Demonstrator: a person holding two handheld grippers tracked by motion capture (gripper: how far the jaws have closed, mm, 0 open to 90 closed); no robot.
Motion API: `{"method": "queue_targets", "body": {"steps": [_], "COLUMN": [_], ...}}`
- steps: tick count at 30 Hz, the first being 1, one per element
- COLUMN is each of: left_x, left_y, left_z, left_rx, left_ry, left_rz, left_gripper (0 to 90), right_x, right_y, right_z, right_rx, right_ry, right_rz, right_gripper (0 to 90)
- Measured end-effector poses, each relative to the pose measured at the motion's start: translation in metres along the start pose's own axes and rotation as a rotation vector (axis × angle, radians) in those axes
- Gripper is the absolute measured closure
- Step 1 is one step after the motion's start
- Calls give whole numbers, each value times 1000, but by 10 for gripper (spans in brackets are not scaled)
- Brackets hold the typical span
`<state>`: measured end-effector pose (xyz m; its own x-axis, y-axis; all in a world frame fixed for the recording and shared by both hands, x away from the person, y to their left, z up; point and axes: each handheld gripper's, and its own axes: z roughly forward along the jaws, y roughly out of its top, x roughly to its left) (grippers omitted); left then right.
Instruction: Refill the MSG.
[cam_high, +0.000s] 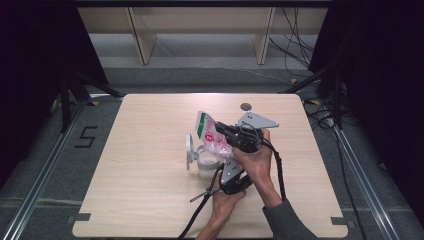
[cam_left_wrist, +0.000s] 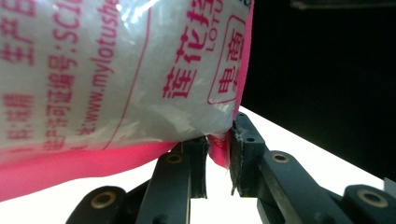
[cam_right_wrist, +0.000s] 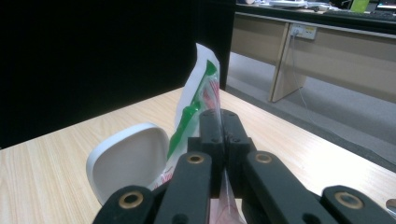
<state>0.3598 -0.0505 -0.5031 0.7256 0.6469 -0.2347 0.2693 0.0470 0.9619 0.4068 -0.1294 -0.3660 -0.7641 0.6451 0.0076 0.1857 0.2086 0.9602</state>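
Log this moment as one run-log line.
left gripper: shut on plastic bag corner | right gripper: shut on bag edge | bag: held over white container, lid open | table

Right gripper (cam_right_wrist: 223, 122) clamps bag (cam_right_wrist: 198, 100); white lid (cam_right_wrist: 126, 158) beside.

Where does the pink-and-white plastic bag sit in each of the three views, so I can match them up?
High view: the bag is at the table's centre, held above the white container.
Left gripper view: it covers the upper left, its pink bottom corner between the left gripper jaws.
Right gripper view: it stands edge-on at centre, green strip up, pinched by the right gripper.
Shared landmark: the light wooden table.
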Motion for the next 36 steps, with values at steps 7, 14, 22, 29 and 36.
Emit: {"method": "queue_targets", "body": {"steps": [7, 14, 22, 29, 36], "left_x": [0, 0, 0, -1, -2], "left_y": [0, -1, -2, -1, 0], "left_z": [0, -1, -1, -1, -1], "left_rx": [-5, -7, -4, -13, -21], "left_ry": [1, 1, 2, 1, -2], "left_rz": [4, -1, 0, -2, -3], "left_gripper": [779, 779, 779, 779, 779], "right_x": [0, 1, 2, 2, 2], "right_y": [1, 0, 0, 0, 3], "right_z": [1, 1, 1, 1, 1], "right_rx": [5, 10, 15, 15, 1], "right_ry": [2, 5, 8, 11, 5], "right_rz": [-22, -5, 8, -13, -53], "right_gripper": [900, 900, 900, 900, 900]}}
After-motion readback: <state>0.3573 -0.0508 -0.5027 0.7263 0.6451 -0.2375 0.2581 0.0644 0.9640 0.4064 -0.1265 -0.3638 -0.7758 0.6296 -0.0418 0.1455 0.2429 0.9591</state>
